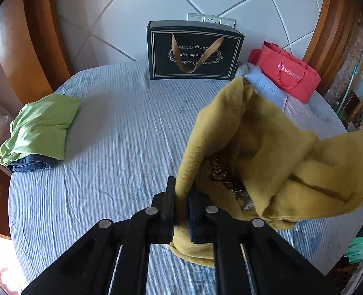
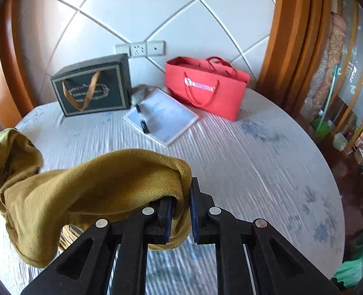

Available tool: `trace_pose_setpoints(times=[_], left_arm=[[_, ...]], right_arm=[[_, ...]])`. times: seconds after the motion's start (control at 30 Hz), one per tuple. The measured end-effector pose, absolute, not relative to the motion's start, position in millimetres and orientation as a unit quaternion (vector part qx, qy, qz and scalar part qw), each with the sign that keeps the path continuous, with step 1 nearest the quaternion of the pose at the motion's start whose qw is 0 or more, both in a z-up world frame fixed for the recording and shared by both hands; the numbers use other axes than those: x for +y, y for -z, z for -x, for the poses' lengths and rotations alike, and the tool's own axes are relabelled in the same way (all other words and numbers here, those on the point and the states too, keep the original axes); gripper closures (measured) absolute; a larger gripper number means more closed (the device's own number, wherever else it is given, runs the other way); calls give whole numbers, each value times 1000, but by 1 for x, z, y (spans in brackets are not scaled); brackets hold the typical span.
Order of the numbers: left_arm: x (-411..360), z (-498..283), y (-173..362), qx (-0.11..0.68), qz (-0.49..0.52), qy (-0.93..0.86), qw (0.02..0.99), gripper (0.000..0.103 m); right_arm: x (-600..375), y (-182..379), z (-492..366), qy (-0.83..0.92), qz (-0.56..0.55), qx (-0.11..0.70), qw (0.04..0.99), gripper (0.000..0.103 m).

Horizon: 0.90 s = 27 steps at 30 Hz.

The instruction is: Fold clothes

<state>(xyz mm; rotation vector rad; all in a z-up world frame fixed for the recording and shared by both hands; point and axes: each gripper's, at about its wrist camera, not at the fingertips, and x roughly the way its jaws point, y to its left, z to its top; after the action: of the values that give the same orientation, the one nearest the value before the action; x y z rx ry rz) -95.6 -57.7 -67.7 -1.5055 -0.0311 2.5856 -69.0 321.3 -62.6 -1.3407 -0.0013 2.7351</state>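
A mustard-yellow garment hangs bunched above the round table, held at two places. My left gripper is shut on one edge of it, the cloth pinched between the black fingers. Off to the right in the left wrist view the cloth rises and drapes, with a patterned lining showing inside. My right gripper is shut on another edge of the same yellow garment, which sags away to the left. A folded green garment lies on folded denim at the table's left edge.
The table wears a blue-white striped cloth. At the back stand a black gift bag and a red bag. A white printed sheet lies between them. Wooden trim and a tiled wall surround the table.
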Motion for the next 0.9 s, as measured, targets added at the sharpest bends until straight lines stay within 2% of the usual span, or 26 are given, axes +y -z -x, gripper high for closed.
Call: trace_pose_setpoints(times=[0.03,0.13,0.23,0.43,0.7,0.8,0.87,0.9], left_arm=[[-59,94,77,-25,516,-852,79,96],[-55,79,93,-30,542,-835,88,94],[-50,66,92,-17,540,-837,89,75],[-33,66,85,1,530,-841,105,74],[37,76,135,49,570,-802,169,71],[58,81,160,81,583,-791,168,67],[67,83,174,97,589,-786,162,67],[70,85,179,104,590,-785,160,67]], right_arm=[[329,69,65,-889,456,3,54,86],[353,90,53,-862,502,12,71,62],[364,100,29,-855,514,19,67,60],[374,110,-1,-849,526,28,47,60],[369,136,-8,-833,551,27,27,60],[363,148,-11,-823,568,15,8,58],[357,158,-14,-817,577,5,-7,50],[354,163,-14,-815,580,3,-16,50]])
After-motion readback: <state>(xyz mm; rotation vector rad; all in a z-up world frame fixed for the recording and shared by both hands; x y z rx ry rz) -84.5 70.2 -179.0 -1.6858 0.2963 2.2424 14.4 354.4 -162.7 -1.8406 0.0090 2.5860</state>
